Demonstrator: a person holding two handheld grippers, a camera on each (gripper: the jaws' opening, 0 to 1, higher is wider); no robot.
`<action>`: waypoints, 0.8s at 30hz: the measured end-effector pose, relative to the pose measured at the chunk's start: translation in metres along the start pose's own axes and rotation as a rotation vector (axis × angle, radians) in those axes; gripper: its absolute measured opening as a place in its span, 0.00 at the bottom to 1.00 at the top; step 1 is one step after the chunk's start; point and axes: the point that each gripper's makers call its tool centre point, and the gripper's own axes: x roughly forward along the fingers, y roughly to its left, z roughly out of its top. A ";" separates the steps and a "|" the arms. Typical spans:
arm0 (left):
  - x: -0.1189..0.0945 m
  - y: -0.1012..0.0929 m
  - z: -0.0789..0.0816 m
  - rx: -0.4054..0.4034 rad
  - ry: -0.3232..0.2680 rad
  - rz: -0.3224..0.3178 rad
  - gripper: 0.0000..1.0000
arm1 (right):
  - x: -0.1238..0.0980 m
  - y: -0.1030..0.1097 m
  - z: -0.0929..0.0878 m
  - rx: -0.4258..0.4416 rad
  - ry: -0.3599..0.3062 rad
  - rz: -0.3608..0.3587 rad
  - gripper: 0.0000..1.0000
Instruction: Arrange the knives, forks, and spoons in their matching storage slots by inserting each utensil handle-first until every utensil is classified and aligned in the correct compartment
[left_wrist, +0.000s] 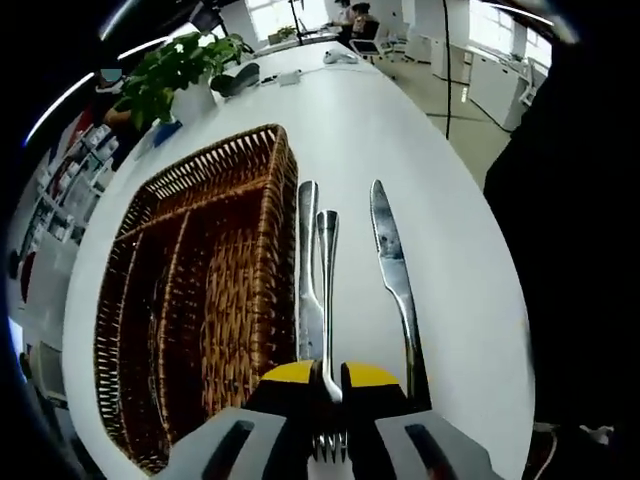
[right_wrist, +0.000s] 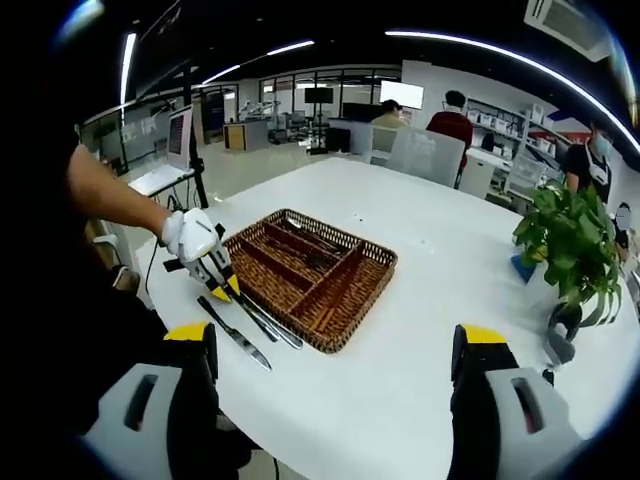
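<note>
The left gripper (left_wrist: 328, 392) is pinched on the fork (left_wrist: 326, 300) near its tines, beside the spoon (left_wrist: 307, 270) and knife (left_wrist: 395, 270) along the wicker tray (left_wrist: 200, 300), so the handle could snag its rim, while the right gripper (right_wrist: 335, 370) hangs spread, empty.

A person working at a white table is using two handheld grippers of matching build, each showing pale grey moulded jaw bodies with dark slot-shaped recesses and bright yellow tips over black padding. The left gripper (left_wrist: 327, 392) is showing its yellow caps close together above grey shoulders; seen from the right gripper view, the same tool (right_wrist: 222, 283) is appearing as a white-and-black body with a yellow point. The right gripper (right_wrist: 335, 345) is displaying two broad grey blocks topped in yellow. The person's forearm (right_wrist: 110, 195) is wearing no sleeve.
</note>
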 end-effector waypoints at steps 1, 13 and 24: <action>0.000 0.001 0.002 0.002 -0.017 0.009 0.09 | 0.000 0.000 0.003 0.005 -0.009 0.002 0.99; 0.007 0.000 -0.001 0.070 -0.009 0.065 0.04 | 0.007 0.002 0.008 0.005 -0.017 0.015 0.98; 0.015 -0.001 0.002 0.059 -0.014 0.058 0.03 | 0.014 0.005 0.011 0.006 -0.014 0.024 0.97</action>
